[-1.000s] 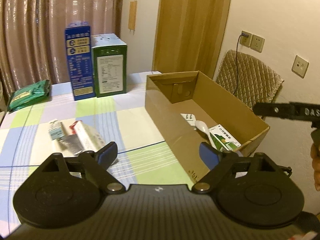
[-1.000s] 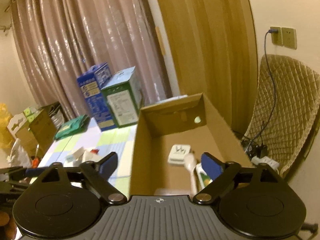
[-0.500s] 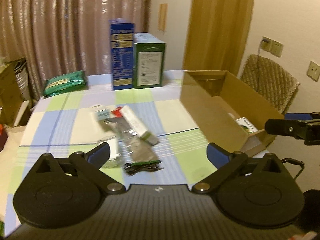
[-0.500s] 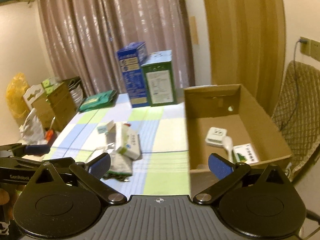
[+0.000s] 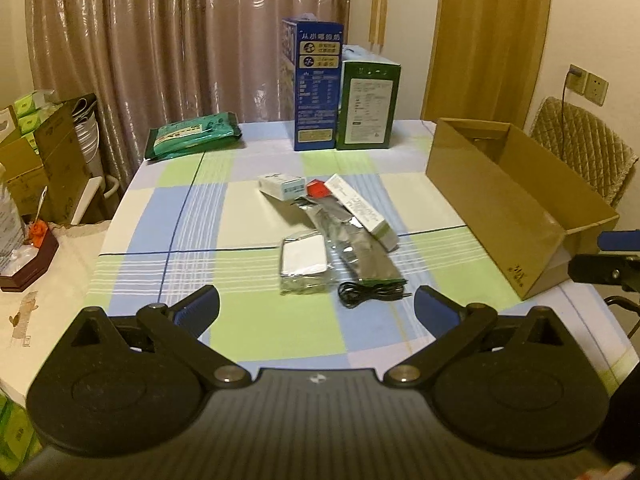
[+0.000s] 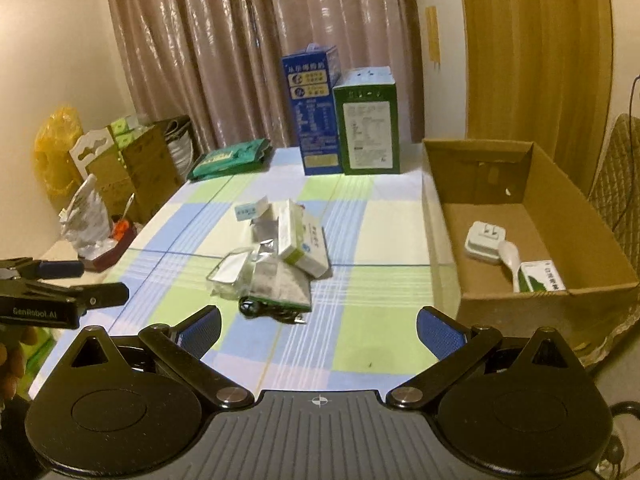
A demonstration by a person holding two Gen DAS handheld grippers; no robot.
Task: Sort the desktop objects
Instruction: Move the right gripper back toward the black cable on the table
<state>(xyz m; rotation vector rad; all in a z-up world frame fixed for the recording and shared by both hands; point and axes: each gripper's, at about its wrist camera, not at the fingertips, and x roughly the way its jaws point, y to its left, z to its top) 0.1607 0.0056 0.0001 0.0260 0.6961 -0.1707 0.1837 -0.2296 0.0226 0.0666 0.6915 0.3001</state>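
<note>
Both tools are hovering over the near edge of the checked surface (image 5: pixel 172 216), and both are empty. The left tool (image 5: pixel 316 306) is spreading its blue pads as wide as they go, nothing between them. The right tool (image 6: pixel 319 326) is doing the same, jaws fully apart over bare cloth.

The unsorted pile is sitting mid-surface, ahead of both tools. A white and green carton (image 6: pixel 302 242) is lying tilted across a silver foil pouch (image 5: pixel 360 252), with a small white box (image 5: pixel 282 187) and a red item (image 5: pixel 316 189) at the far end. A clear-wrapped white pack (image 5: pixel 303 262) is lying just beside the pouch, and a coiled black cable (image 5: pixel 372 294) is sitting at the near end, touching the pouch.

The open cardboard box (image 6: pixel 568 200) is standing at the right edge of the surface, and it is already holding a white plug adapter (image 6: pixel 485 239), a white spoon (image 6: pixel 510 256) and a green and white carton (image 6: pixel 540 276).

At the back, a tall blue carton (image 5: pixel 317 86) and a green carton (image 5: pixel 368 106) are standing side by side, with a green packet (image 5: pixel 192 136) lying well to their left.
</note>
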